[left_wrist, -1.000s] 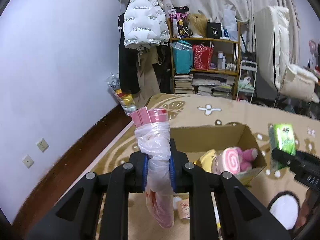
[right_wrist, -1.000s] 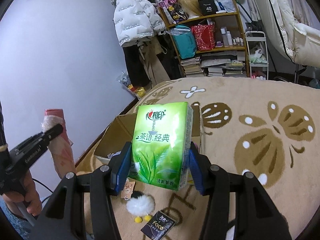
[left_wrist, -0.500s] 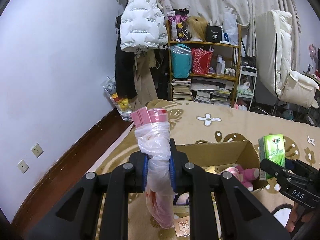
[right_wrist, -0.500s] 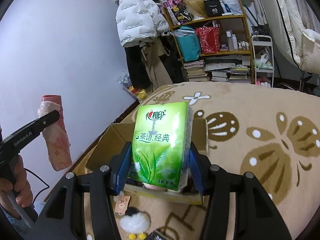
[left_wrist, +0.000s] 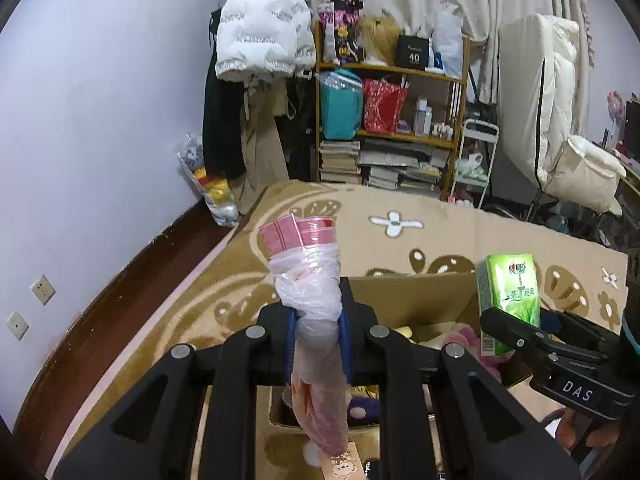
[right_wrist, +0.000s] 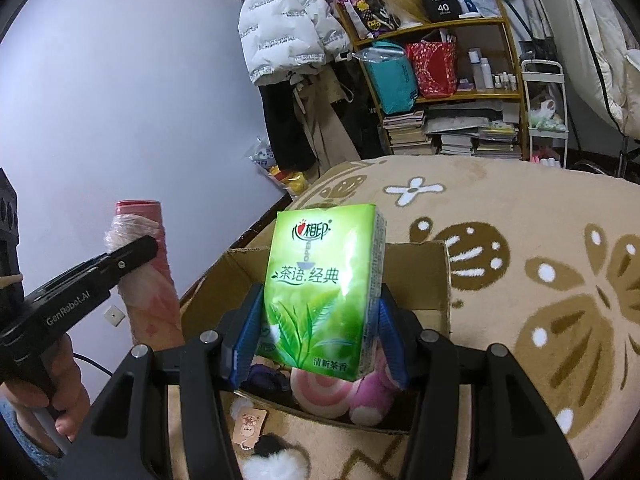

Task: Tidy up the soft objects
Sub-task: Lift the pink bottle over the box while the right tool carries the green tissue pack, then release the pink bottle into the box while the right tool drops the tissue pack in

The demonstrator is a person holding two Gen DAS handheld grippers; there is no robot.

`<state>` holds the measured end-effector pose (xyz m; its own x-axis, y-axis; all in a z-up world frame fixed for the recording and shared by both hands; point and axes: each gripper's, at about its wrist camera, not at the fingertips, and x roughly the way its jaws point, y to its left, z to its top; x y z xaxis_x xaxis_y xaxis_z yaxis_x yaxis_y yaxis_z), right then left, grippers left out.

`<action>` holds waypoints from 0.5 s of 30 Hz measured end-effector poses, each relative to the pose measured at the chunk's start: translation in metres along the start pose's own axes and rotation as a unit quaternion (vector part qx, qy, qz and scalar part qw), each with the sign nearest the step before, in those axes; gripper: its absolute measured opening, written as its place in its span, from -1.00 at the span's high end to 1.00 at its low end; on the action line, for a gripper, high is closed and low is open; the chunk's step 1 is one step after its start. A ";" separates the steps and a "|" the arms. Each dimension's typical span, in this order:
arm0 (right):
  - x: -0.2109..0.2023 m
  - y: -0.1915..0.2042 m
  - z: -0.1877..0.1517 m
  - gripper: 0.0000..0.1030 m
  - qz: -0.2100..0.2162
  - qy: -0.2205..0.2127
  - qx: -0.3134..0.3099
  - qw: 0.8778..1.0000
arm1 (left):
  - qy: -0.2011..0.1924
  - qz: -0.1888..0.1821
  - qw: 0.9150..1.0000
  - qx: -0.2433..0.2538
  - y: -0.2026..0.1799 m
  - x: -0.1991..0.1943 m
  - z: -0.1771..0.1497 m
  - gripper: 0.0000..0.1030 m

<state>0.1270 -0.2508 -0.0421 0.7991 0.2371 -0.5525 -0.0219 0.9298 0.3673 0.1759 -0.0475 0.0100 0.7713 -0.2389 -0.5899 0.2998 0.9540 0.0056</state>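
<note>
Our left gripper (left_wrist: 318,344) has its jaws squeezed tight on a pink roll (left_wrist: 310,304). Our right gripper (right_wrist: 320,340) holds a green tissue pack (right_wrist: 324,288). Both hang over the box (right_wrist: 436,280) on the rug (right_wrist: 540,240).

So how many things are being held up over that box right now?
2. The pink bagged roll is clamped in the left tool; the green tissue pack in the right tool, both above the cardboard box.
</note>
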 end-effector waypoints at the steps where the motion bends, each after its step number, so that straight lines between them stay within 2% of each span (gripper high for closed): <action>1: 0.002 0.000 -0.001 -0.11 -0.002 0.001 -0.002 1.000 | 0.004 0.001 1.000 -0.001 0.000 0.004 -0.002 0.67; 9: 0.018 -0.002 -0.008 -0.15 -0.013 0.020 -0.011 1.000 | 0.039 -0.006 0.999 -0.015 0.001 0.030 -0.010 0.59; 15: 0.019 -0.004 -0.010 -0.19 -0.015 0.026 -0.010 0.999 | 0.065 0.025 0.998 -0.007 0.002 0.031 -0.015 0.51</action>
<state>0.1364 -0.2465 -0.0618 0.7672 0.2224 -0.6016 -0.0111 0.9424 0.3343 0.1926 -0.0500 -0.0202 0.7057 -0.1660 -0.6888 0.2534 0.9670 0.0265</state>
